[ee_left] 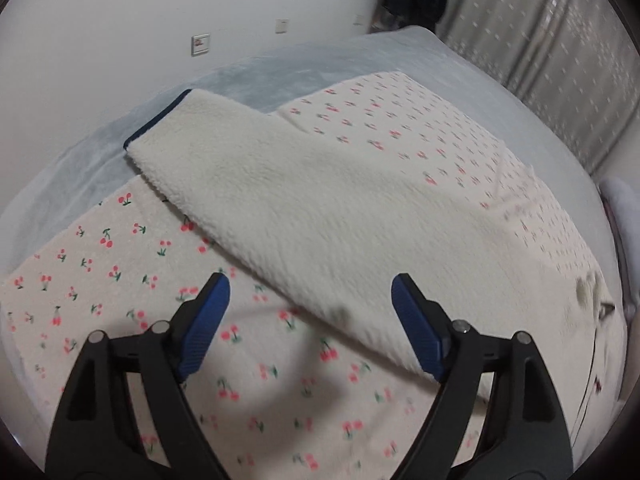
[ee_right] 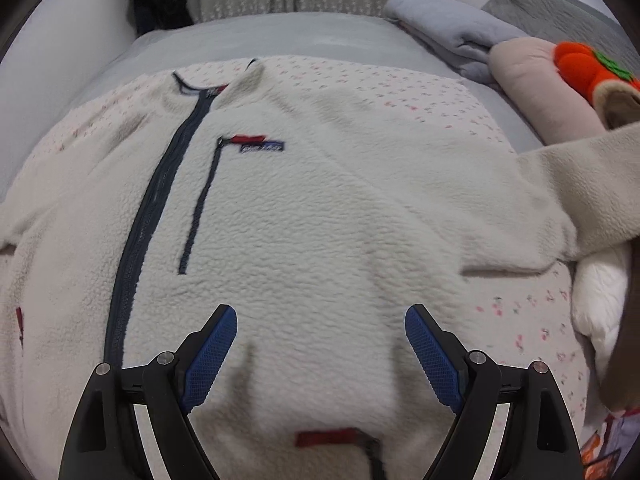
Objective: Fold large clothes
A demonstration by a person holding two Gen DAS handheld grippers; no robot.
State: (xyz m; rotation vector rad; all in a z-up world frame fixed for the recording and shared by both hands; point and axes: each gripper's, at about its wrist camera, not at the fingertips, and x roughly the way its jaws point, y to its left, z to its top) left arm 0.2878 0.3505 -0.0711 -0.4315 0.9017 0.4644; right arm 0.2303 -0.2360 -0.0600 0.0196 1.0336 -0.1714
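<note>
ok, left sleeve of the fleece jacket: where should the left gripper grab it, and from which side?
Probably the cuff end of the sleeve. It lies flat and stretched out on the cherry-print blanket, with its dark-trimmed edge free at the far end. Bring the open left gripper forward along the sleeve, one finger under that edge, to pinch both layers and fold it across the jacket.

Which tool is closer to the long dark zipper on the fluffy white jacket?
Right. The right tool hangs over the jacket front, just beside the zipper. The left tool is out by the sleeve, no zipper showing.
</note>
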